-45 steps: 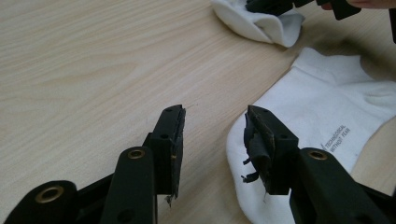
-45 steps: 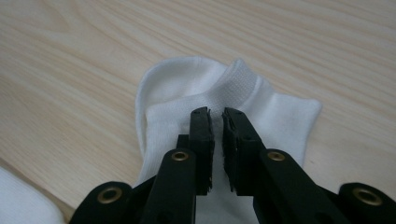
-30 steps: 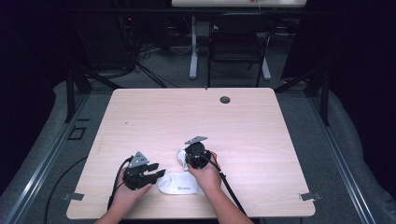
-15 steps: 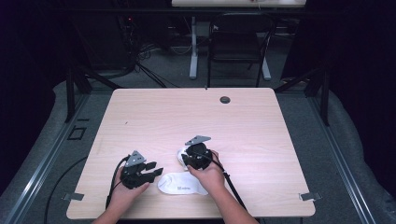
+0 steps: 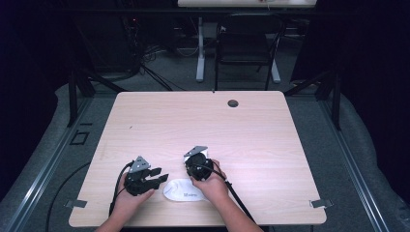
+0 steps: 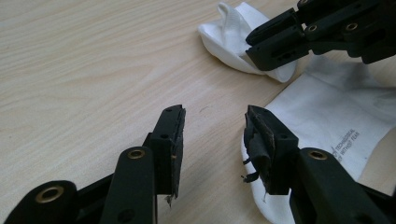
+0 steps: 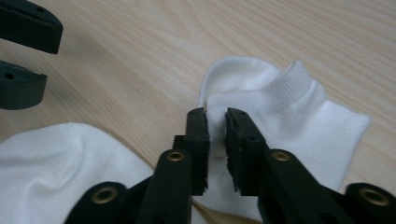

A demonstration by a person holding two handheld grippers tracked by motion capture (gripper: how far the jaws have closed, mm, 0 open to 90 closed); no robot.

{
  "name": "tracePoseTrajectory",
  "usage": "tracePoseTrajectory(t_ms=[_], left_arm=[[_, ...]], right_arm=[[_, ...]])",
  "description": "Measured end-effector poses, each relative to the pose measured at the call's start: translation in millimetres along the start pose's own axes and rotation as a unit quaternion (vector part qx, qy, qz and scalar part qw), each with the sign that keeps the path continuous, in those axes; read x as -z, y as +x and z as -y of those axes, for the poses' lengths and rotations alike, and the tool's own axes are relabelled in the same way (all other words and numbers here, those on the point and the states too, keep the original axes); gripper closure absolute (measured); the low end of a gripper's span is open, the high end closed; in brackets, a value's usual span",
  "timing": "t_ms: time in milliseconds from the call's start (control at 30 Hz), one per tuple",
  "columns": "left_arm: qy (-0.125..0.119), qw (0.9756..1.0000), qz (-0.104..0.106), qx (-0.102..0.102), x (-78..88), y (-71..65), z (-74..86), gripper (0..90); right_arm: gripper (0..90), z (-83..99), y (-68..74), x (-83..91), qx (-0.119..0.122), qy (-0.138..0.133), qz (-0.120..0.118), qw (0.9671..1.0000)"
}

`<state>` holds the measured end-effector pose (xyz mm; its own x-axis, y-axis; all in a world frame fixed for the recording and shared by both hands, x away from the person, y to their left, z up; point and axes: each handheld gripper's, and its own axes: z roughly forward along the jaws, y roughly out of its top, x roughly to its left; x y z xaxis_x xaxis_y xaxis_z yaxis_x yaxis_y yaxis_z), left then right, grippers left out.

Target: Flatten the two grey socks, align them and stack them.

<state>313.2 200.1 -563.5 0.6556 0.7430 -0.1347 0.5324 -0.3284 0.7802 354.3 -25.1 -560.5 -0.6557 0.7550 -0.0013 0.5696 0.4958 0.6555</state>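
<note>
I see a table (image 5: 270,145) with a light wooden top and rounded corners. Near its far edge, a little right of the middle, there is a small dark round grommet (image 5: 233,103) in the surface. Close to the near edge, about in the middle, one white sock (image 5: 186,189) lies flat on the wood, with small grey print on it. Just beside it, on the far side, a second white sock (image 7: 299,107) lies with its ribbed cuff on the wood. The other parts of the top are bare wood grain.
</note>
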Motion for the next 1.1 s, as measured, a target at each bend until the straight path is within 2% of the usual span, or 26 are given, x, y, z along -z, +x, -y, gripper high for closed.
tracePoseTrajectory(t_ms=[33,67,133,167,200,267,333,567,700,933,1033,1100], left_arm=[[0.001,1.0,0.0,0.001,0.4,0.4,-0.1,57.4],[0.001,1.0,0.0,0.001,0.4,0.4,-0.1,57.4],[0.001,1.0,-0.003,0.001,0.7,0.4,0.0,57.4],[0.001,1.0,-0.003,0.001,0.7,0.4,0.0,57.4],[0.0,1.0,-0.004,0.001,0.5,0.4,0.0,57.4],[0.0,1.0,-0.001,0.002,0.0,0.6,-0.1,57.4],[0.0,1.0,-0.001,0.002,-0.2,0.7,-0.2,57.4],[-0.001,1.0,-0.004,0.003,0.1,2.2,-0.3,57.4],[0.002,1.0,-0.003,0.002,-0.5,2.4,-0.3,57.4],[0.001,1.0,-0.009,0.001,-1.5,2.2,-1.3,57.4],[0.001,0.9999,-0.01,0.002,-1.2,2.1,-1.3,57.2],[0.001,1.0,-0.006,0.001,-1.5,1.7,-1.6,57.1]], right_arm=[[87.2,-0.4,-0.1,1.6,-0.002,0.001,0.001,1.0],[88.1,-0.4,0.0,1.8,-0.005,-0.002,0.002,1.0],[88.8,-0.5,0.1,2.9,-0.011,-0.005,-0.002,0.9999],[88.8,-0.4,0.9,3.1,-0.023,-0.01,-0.005,0.9997],[88.9,-1.0,0.3,4.8,-0.024,-0.002,-0.01,0.9997],[89.2,-1.2,1.3,6.9,-0.038,-0.016,-0.017,0.999],[89.3,-2.0,1.6,8.9,-0.039,-0.018,-0.019,0.9989],[89.4,-7.6,-0.2,26.7,-0.057,-0.05,-0.032,0.9966],[89.4,-7.9,-0.9,34.8,-0.057,-0.059,-0.027,0.9963],[89.3,-4.5,-8.5,47.9,-0.073,-0.078,-0.032,0.9937],[89.2,3.5,-18.7,53.9,-0.078,-0.081,-0.021,0.9934],[89.1,9.4,-26.1,54.1,-0.089,-0.082,-0.022,0.9923]])
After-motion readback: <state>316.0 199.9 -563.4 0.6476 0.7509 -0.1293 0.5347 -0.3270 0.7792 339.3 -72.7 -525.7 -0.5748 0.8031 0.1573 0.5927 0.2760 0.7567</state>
